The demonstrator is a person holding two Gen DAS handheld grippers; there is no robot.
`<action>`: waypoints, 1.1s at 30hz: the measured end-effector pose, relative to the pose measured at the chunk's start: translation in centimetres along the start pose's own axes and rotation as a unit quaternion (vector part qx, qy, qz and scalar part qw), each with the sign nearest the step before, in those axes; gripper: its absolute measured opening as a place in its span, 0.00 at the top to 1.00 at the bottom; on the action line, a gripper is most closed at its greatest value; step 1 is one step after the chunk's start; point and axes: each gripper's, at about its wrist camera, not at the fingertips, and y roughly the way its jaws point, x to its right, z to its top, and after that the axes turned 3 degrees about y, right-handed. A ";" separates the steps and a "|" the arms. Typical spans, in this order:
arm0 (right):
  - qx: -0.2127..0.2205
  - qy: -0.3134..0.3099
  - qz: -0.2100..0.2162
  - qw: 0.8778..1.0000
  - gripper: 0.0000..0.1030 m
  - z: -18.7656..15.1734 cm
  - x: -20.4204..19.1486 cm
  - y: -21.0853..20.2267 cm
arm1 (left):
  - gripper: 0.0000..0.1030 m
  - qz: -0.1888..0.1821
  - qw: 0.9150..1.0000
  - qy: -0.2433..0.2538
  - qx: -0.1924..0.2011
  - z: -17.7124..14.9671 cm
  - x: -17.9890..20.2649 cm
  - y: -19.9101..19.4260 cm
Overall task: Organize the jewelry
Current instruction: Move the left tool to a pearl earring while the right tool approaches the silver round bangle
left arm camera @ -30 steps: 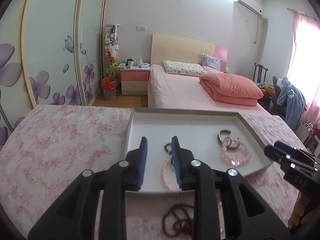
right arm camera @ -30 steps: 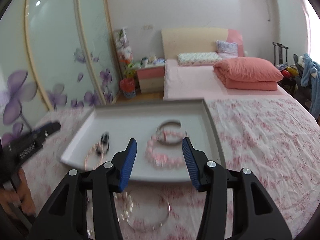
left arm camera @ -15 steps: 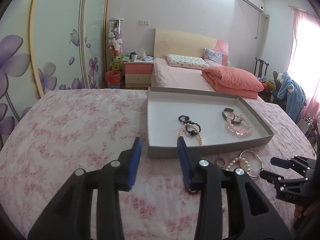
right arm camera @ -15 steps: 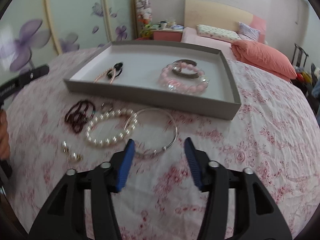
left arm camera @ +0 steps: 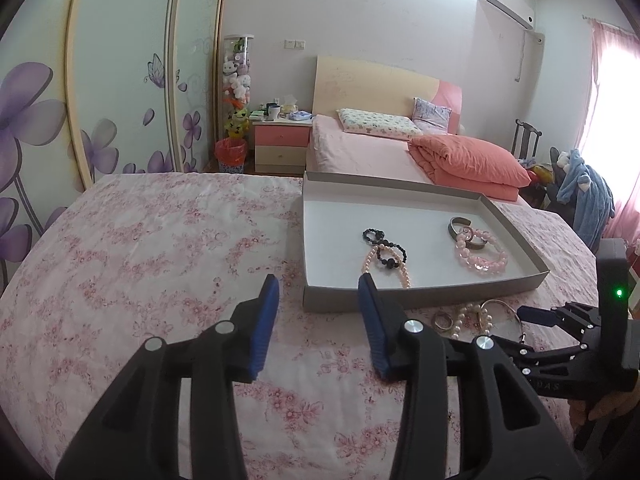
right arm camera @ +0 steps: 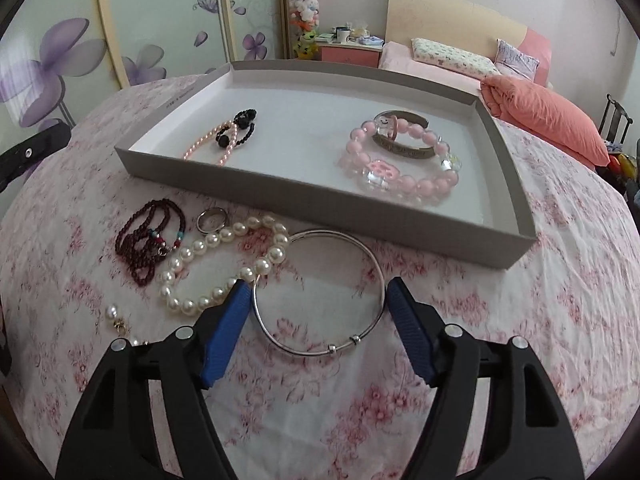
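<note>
Right wrist view shows the right hand-held gripper [right arm camera: 316, 312] spread wide and empty, its blue pads set on either side of a thin silver bangle [right arm camera: 318, 292] that lies flat on the flowered bedspread [right arm camera: 560, 320]; the wide spread fits the hoop, since a narrow opening could not straddle it, and this looks like the next piece to be lifted. Just left of the bangle, and touching it at one point, lies a white pearl bracelet [right arm camera: 224, 264], so a close on the bangle's left edge risks catching a pearl as well. Further left sit a plain metal ring [right arm camera: 211, 220], a tangle of dark red beads [right arm camera: 150, 238] and a small pearl earring [right arm camera: 116, 320], all of them outside the tray. The grey tray [right arm camera: 320, 208] stands just beyond these pieces, near enough for a short carry, and it holds a pink bead bracelet [right arm camera: 400, 160] with a bronze cuff [right arm camera: 404, 140] resting across it on the right, and a black bead string [right arm camera: 236, 132] lying over a thin pink pearl strand [right arm camera: 204, 144] on the left; the middle of its white floor is bare, which leaves room for the bangle. Left wrist view shows the left hand-held gripper [left arm camera: 316, 312] held open, gripping nothing, above the bedspread in front of the tray's near-left corner, clear of the loose pieces, probably so that it stays out of the other hand's way.
</note>
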 end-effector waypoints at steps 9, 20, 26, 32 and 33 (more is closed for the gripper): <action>-0.009 0.052 -0.043 0.998 0.32 -2.2 2.6 -1.9 | 0.59 -0.011 1.000 0.007 -0.005 -0.6 0.6 -0.3; 0.000 0.073 -0.057 0.996 0.25 -2.5 3.9 -1.8 | 0.55 -0.056 0.997 0.044 -0.030 -2.9 3.2 -1.4; 0.004 0.084 -0.063 0.995 0.32 -2.6 4.3 -1.9 | 0.55 -0.090 0.991 0.083 -0.058 -4.8 5.4 -1.7; 0.010 0.082 -0.063 0.995 0.32 -2.8 4.2 -1.8 | 0.62 -0.101 0.984 0.120 -0.084 -6.2 7.7 -1.1; 0.010 0.082 -0.063 0.995 0.32 -2.9 4.3 -1.9 | 0.65 -0.100 0.983 0.123 -0.089 -6.4 7.9 -0.9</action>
